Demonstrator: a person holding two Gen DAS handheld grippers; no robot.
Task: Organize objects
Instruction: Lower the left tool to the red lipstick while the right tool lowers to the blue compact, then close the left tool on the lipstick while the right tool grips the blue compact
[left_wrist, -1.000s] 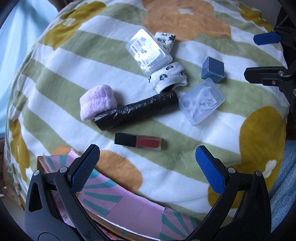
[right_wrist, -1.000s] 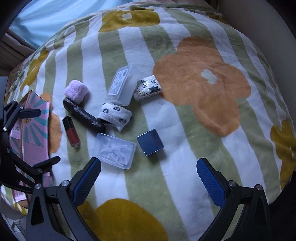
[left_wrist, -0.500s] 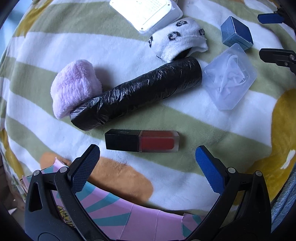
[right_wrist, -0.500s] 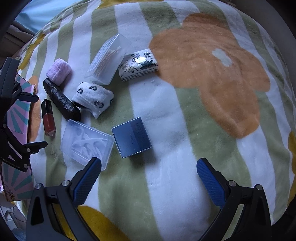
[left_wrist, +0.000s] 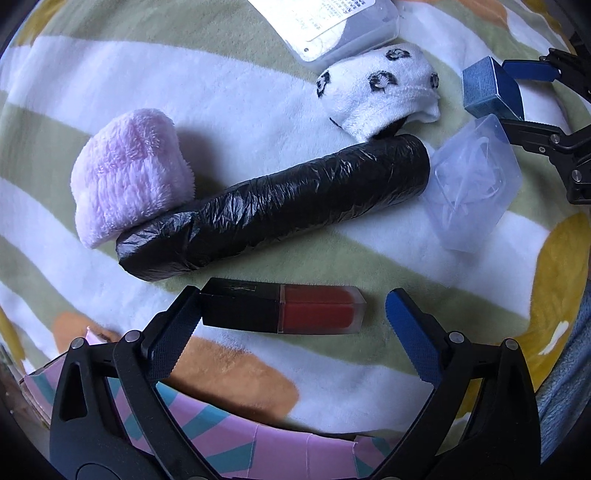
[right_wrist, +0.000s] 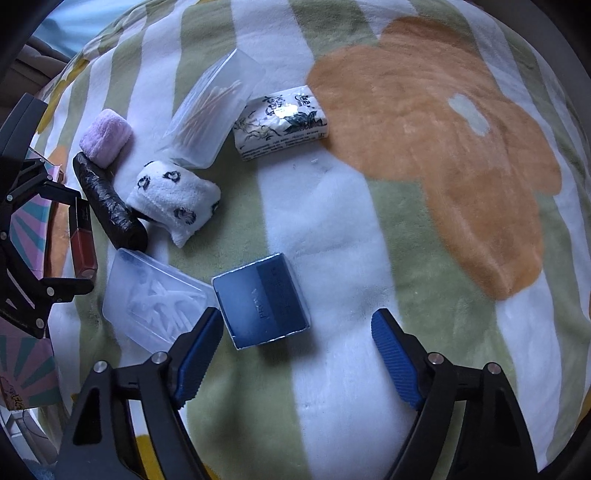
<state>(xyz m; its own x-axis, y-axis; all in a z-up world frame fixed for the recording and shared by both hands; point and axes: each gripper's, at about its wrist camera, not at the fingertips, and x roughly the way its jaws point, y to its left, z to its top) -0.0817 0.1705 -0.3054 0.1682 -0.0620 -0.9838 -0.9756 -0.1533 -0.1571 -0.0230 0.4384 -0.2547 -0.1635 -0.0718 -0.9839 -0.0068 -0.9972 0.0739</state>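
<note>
Surface: striped fleece blanket (right_wrist: 332, 229) with flower print, all items lying on it.
Patterned box (left_wrist: 258, 448): pink and teal, at the blanket's near edge, below the left gripper.
Purple cloth roll (left_wrist: 129, 177): leftmost item, touching the black wrapped roll (left_wrist: 273, 206).
Left gripper (left_wrist: 291, 321): jaws wide, just been closing; the lip tint (left_wrist: 282, 310) lies between them, left pad at its black cap, right pad clear of the red end. Not clamped.
Spotted sock (left_wrist: 380, 92): at the black roll's far end, touching it.
Clear case (right_wrist: 155, 299): beside the blue box (right_wrist: 262, 302), edges apparently touching.
Right gripper (right_wrist: 295, 354): jaws parted, just been closing; blue box sits just ahead of the pads, not gripped.
Cotton-swab case (right_wrist: 210, 114): farther back, beside the floral tissue pack (right_wrist: 280, 122).
</note>
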